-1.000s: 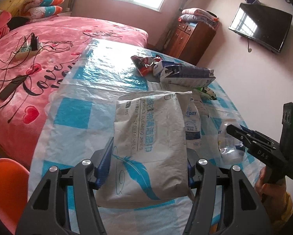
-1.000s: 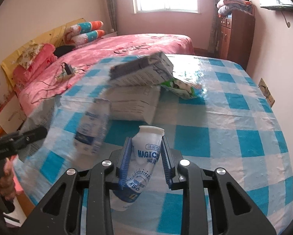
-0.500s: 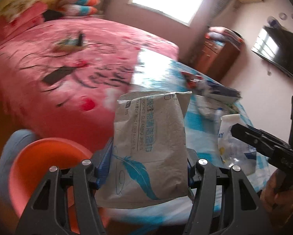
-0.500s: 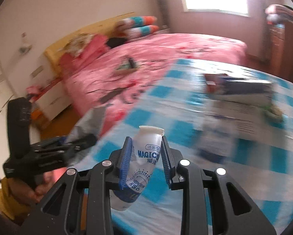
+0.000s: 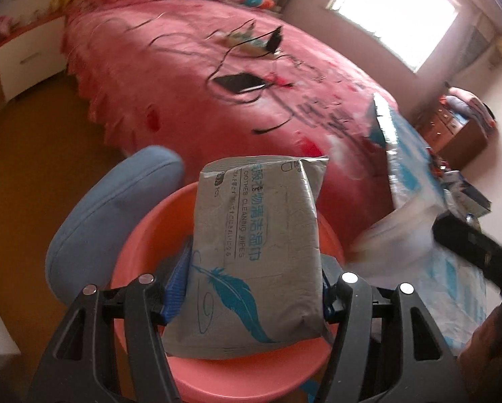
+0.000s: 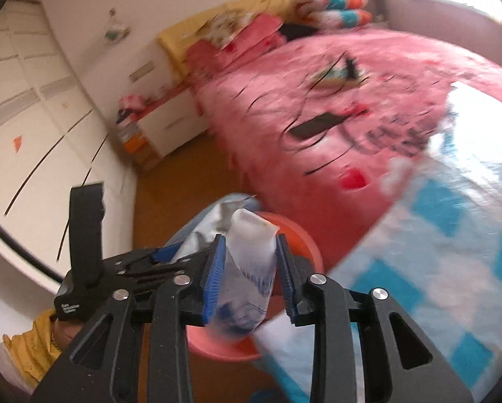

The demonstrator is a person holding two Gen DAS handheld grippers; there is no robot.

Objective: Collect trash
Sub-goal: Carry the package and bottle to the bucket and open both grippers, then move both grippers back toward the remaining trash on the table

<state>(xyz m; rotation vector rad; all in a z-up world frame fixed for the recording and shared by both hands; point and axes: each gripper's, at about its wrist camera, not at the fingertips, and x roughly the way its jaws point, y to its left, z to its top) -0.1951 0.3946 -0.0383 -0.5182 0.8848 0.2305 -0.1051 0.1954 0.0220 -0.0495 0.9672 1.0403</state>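
Observation:
My left gripper (image 5: 251, 288) is shut on a grey cleaning-wipes pack (image 5: 254, 252) with a blue feather print, held right over an orange basin (image 5: 143, 245) on the floor. My right gripper (image 6: 249, 278) is shut on a small white drink bottle (image 6: 247, 268) with blue print, held beside the same orange basin (image 6: 301, 238). In the right wrist view the left gripper (image 6: 157, 262) and its grey pack show at the lower left, close by. The right gripper (image 5: 476, 248) shows as a dark blurred bar at the right of the left wrist view.
A blue stool (image 5: 106, 215) stands beside the basin. A bed with a pink cover (image 5: 217, 77) carries a phone (image 5: 241, 82) and cables. A table with a blue checked cloth (image 6: 435, 262) lies to the right, with more packaging (image 5: 466, 194) on it. White drawers (image 6: 163, 124) stand by the wall.
Both grippers have swung left off the table, each keeping its load. The wipes pack now hangs over the orange basin and the bottle has come to the basin's edge.

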